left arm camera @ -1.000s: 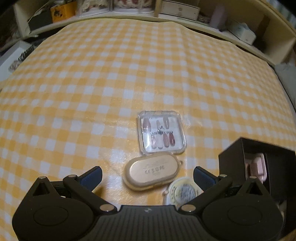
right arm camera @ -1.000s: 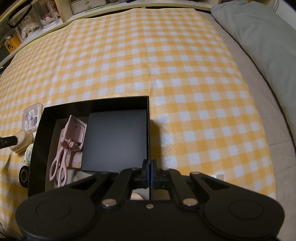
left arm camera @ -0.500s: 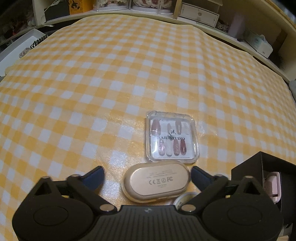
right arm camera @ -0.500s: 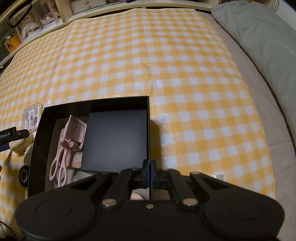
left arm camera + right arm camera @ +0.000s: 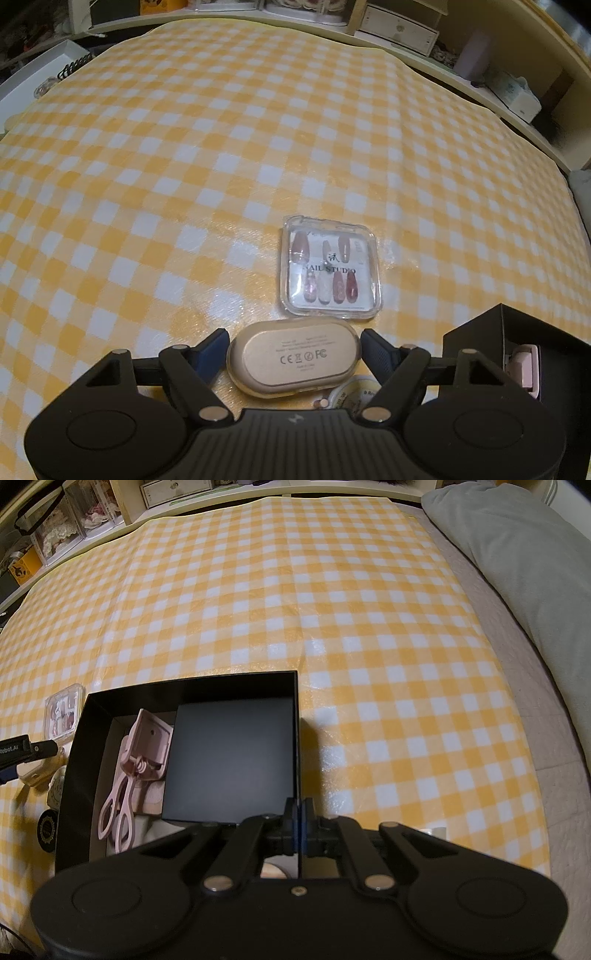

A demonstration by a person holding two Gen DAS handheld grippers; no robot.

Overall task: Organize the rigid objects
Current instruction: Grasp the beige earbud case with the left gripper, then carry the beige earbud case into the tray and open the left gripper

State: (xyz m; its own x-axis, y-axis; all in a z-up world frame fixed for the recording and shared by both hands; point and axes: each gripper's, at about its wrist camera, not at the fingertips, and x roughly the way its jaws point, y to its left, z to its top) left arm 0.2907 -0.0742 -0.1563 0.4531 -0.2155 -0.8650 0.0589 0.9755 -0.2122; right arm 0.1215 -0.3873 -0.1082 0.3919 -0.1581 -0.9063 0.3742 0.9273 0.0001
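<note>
Left gripper [image 5: 293, 349] sat spread around the gold case [image 5: 293, 360], one finger off each end, both close but whether they touched I couldn't tell; case lay flat on the checked cloth [image 5: 184, 166], underside up. Right gripper [image 5: 297, 814] was pinched shut on the near-right wall of the black box [image 5: 79, 738], steadying it. Box already held a pink eyelash curler [image 5: 125, 771] and a smaller black box [image 5: 232, 760]. Still outside, left of the box: the case, a clear nail box [image 5: 330, 271] just beyond it, and a round tin [image 5: 351, 397] partly hidden under the left gripper. Risks, my read: the case is smooth and rounded at the ends, so a squeeze off its centreline could squirt it forward into the nail box or sideways onto the tin; glossy cloth wouldn't resist the slide. The grip runs along the long axis, so the span is near the limit and a shallow bite could drop it mid-carry. Free space in the box looked tight beside the curler, so a flat drop might land on the curler handles. Legible text: "CE" and "FC" marks on the case, finer lines unreadable; "NAIL STUDIO" on the nail box card; "Robot.AI" partly visible on the left gripper in the right view.
</note>
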